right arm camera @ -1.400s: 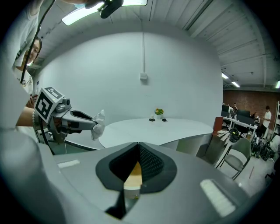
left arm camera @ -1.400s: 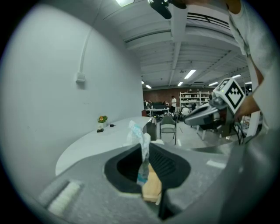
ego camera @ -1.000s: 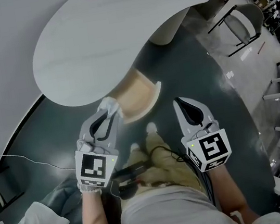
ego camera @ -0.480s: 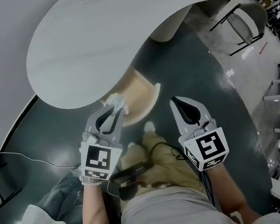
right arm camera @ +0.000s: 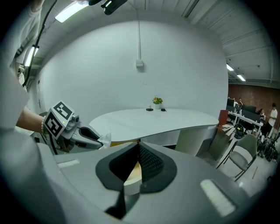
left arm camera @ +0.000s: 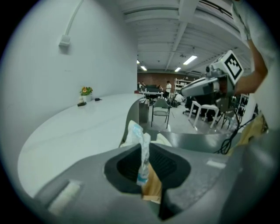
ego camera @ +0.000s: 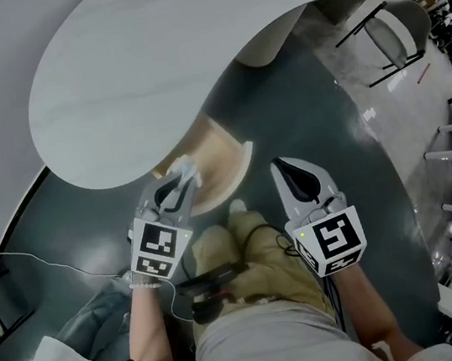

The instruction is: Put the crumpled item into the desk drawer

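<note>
The left forearm (ego camera: 149, 340) comes up bare from the lower edge and angles slightly inward, carrying the left gripper (ego camera: 178, 188) forward and to the right, its marker cube tilted. Its jaws are clamped on the crumpled item (ego camera: 185, 169), a pale wad of thin white material that sticks out past the tips and also hangs as a strip between the pads in the left gripper view. The wad sits at the tip of the left gripper, over the left near edge of the open desk drawer (ego camera: 246, 157). The drawer's tan wooden interior lies just ahead and to the right of those tips, under the rim of the white curved desk (ego camera: 189, 54). The drawer is ahead of the gap between the two grippers, nearer the left one.

The right forearm (ego camera: 368, 314) rises almost straight. The right gripper (ego camera: 284, 168) points forward, beside the drawer's right corner and clear of it. Its jaws are pressed together with nothing between them; only the drawer's rim shows through the gap below the tips.

Against the frame a second ago, the left gripper has pushed forward: its marker cube sits higher in the head view and is more tilted, and the wad lies closer over the drawer's opening. The right gripper has drifted slightly left and forward. The desk has slid leftward in the head view.
</note>
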Tool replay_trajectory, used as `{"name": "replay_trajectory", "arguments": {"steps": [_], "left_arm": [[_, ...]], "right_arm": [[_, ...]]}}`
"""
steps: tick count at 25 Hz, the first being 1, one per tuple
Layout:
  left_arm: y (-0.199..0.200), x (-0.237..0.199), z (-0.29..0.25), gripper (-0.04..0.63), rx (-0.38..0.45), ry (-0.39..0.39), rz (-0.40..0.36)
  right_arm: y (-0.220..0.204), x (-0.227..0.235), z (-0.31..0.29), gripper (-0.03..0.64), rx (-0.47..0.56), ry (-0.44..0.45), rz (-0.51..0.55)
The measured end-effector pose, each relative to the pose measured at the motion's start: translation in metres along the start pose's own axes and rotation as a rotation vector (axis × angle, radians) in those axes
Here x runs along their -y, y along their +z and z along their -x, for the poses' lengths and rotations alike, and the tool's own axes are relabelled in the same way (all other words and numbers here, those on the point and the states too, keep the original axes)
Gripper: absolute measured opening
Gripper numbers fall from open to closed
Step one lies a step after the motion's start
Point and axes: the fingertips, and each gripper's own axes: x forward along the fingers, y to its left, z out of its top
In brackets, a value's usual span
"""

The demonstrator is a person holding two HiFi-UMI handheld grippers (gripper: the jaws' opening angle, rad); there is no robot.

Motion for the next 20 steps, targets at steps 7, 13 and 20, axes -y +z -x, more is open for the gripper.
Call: {"name": "replay_trajectory", "arguments": {"steps": [7, 13, 20], "left_arm": [[-0.034, -0.006, -0.041, 0.046, -0.084, -0.035, -0.015], [-0.054, -0.009, -0.079, 0.048, -0.162, -0.077, -0.053], [-0.094, -0.004, -0.121, 0.051, -0.297, -0.131, -0.119]], "right_arm": [[-0.018, 0.010, -0.016, 0.005, -0.010, 0.002, -0.006], [-0.033, 0.019, -0.025, 0.005, -0.014, 0.003, -0.001], [-0.053, 0.031, -0.033, 0.005, -0.024, -0.012, -0.017]]}}
